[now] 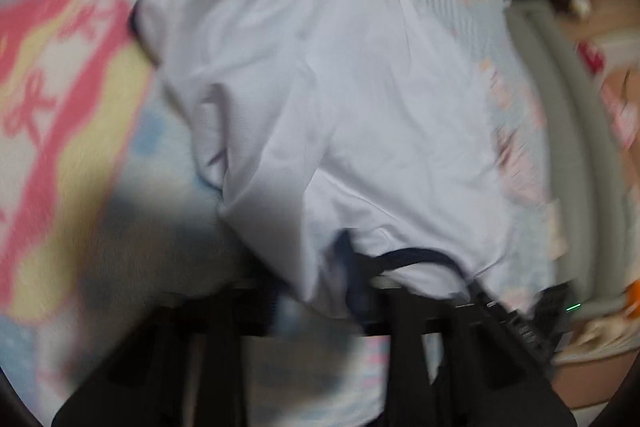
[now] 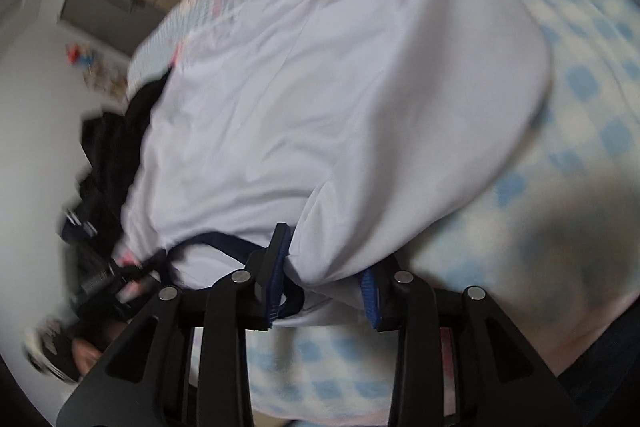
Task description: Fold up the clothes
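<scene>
White shirt (image 2: 320, 99) lies on checked blanket (image 2: 580, 87), long axis running fwd away from both claws, navy-trimmed hem nearest. Right gripper (image 2: 326, 291) narrow, cloth bunched btwn blue pads. Left gripper (image 1: 360, 303) pinched shut on hem, though blurred.

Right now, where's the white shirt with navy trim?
The white shirt with navy trim is spread centre-frame in both wrist views over the blue-checked blanket, its navy collar end at the right gripper.
</scene>
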Action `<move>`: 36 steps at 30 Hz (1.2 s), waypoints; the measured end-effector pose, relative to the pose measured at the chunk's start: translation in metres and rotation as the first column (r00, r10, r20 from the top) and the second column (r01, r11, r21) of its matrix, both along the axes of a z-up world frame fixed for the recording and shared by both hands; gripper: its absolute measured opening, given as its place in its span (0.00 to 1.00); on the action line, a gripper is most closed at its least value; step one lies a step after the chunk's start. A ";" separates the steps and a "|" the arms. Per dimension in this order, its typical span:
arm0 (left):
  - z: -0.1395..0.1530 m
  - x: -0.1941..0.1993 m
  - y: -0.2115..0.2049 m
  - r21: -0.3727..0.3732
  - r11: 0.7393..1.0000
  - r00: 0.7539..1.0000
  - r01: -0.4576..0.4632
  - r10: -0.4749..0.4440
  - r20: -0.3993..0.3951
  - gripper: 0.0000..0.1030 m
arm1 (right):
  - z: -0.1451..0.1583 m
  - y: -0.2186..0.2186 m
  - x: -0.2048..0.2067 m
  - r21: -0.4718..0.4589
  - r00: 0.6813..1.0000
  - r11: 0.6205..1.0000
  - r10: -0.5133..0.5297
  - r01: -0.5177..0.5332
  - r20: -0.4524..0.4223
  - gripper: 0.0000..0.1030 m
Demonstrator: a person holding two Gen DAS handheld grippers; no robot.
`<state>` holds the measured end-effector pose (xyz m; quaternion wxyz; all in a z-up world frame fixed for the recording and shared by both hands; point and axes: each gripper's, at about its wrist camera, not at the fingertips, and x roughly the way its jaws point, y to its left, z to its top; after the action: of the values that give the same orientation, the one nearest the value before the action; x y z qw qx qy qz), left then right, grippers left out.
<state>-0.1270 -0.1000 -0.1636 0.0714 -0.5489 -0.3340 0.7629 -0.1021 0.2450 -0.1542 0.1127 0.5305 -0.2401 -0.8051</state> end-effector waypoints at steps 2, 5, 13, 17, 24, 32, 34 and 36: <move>0.009 0.006 0.005 -0.032 0.999 0.999 0.028 -0.028 -0.018 0.05 | 0.006 -0.006 0.005 0.041 0.999 0.999 0.030 -0.029 -0.022 0.06; 0.029 0.025 0.007 -0.079 0.996 0.996 0.049 -0.055 -0.066 0.05 | 0.029 0.001 0.020 0.036 0.996 0.999 0.034 -0.031 -0.084 0.04; 0.036 0.055 -0.016 -0.101 0.995 0.996 0.023 -0.031 -0.081 0.04 | 0.055 0.042 0.061 0.016 0.992 0.999 -0.029 0.031 -0.125 0.04; 0.026 0.056 -0.021 -0.042 0.998 0.998 0.048 -0.050 -0.047 0.09 | 0.055 0.060 0.054 0.041 0.989 0.995 -0.084 0.090 -0.120 0.04; 0.050 0.074 -0.022 -0.082 0.995 0.985 0.061 -0.073 -0.156 0.10 | 0.047 0.082 0.059 0.117 0.990 0.983 -0.137 0.140 -0.033 0.14; 0.068 0.046 0.028 -0.195 0.958 0.948 0.211 -0.249 -0.196 0.35 | 0.105 0.050 0.073 0.280 0.968 0.955 -0.023 0.095 -0.251 0.32; 0.059 0.041 0.039 -0.210 0.948 0.946 0.240 -0.277 -0.170 0.35 | 0.096 0.017 0.058 0.277 0.972 0.959 0.119 -0.060 -0.200 0.35; 0.044 0.034 0.048 -0.229 0.937 0.951 0.264 -0.293 -0.103 0.35 | 0.071 -0.012 0.042 0.272 0.966 0.945 0.224 -0.182 -0.133 0.35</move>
<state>-0.0929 -0.0523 -0.1196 0.1421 -0.5423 -0.1639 0.8117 -0.0597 0.2326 -0.0831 0.1444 0.4954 -0.0677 -0.8539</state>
